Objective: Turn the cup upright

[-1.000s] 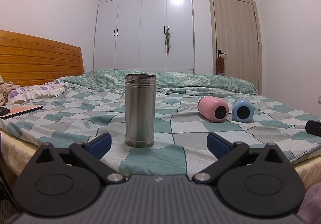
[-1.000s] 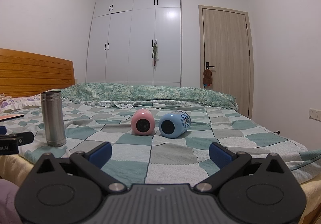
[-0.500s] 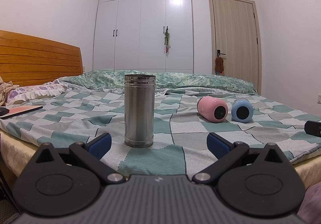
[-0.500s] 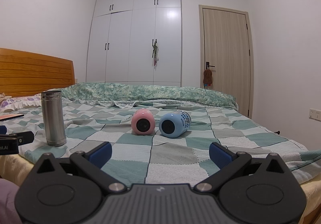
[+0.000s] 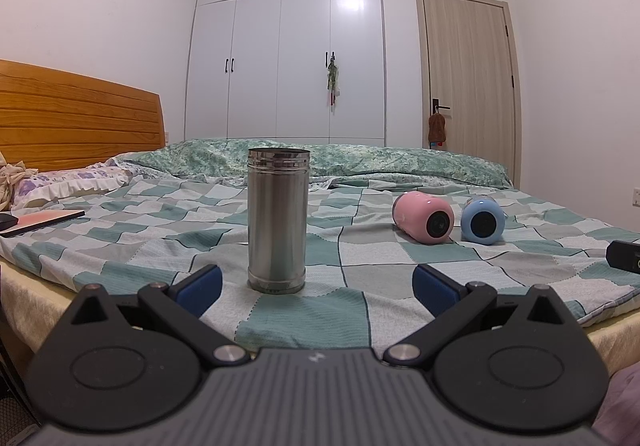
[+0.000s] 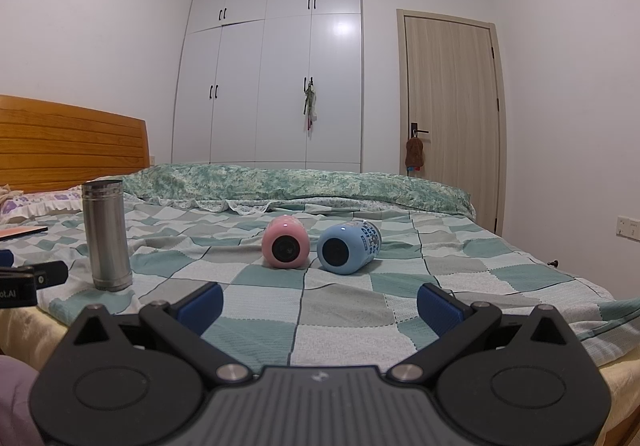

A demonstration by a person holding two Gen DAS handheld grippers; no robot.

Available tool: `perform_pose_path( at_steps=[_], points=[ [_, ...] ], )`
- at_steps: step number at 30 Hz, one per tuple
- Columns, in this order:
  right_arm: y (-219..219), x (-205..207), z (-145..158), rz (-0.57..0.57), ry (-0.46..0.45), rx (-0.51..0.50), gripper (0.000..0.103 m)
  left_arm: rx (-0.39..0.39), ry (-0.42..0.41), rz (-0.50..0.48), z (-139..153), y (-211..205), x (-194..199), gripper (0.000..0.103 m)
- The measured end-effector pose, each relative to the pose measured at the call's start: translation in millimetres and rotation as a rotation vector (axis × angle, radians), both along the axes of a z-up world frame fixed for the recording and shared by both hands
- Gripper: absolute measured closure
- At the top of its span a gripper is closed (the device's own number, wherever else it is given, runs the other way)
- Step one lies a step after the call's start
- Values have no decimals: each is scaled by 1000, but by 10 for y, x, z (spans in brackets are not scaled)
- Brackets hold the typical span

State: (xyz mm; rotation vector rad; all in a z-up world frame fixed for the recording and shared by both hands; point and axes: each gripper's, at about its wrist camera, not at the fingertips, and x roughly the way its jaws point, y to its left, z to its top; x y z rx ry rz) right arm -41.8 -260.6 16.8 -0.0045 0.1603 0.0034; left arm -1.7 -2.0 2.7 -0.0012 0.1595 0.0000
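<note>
A steel cup (image 5: 277,218) stands upright on the checked bedspread, close ahead of my left gripper (image 5: 318,288), which is open and empty. It also shows at the left of the right wrist view (image 6: 106,234). A pink cup (image 5: 424,217) and a blue cup (image 5: 482,220) lie on their sides side by side, bases toward me. In the right wrist view the pink cup (image 6: 285,242) and blue cup (image 6: 347,246) lie ahead of my right gripper (image 6: 320,304), which is open and empty, short of them.
A wooden headboard (image 5: 76,110) and pillow (image 5: 68,182) are at the left. A pink book (image 5: 44,221) lies near the left edge. A rolled green quilt (image 6: 300,182) runs along the far side. The bed's front edge (image 5: 608,338) is near both grippers.
Almost nothing has moved. The left wrist view has drifted very slightly, the cups shifting a touch left. Both grippers stay open.
</note>
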Motion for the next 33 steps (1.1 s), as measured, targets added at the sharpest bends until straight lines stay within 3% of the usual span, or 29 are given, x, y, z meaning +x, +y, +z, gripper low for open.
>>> perform_pose_path(
  at_steps=[21,27,33],
  points=[
    [-17,35,36,23,28,-14,0,20,33,-41,61,-91,38,0],
    [-161,215,111,26,37,-3,0,12,104,-89,173,-238,259,0],
    [-381,531,210,35,35,-7,0,49,175,-139,469,-549,672,0]
  ],
)
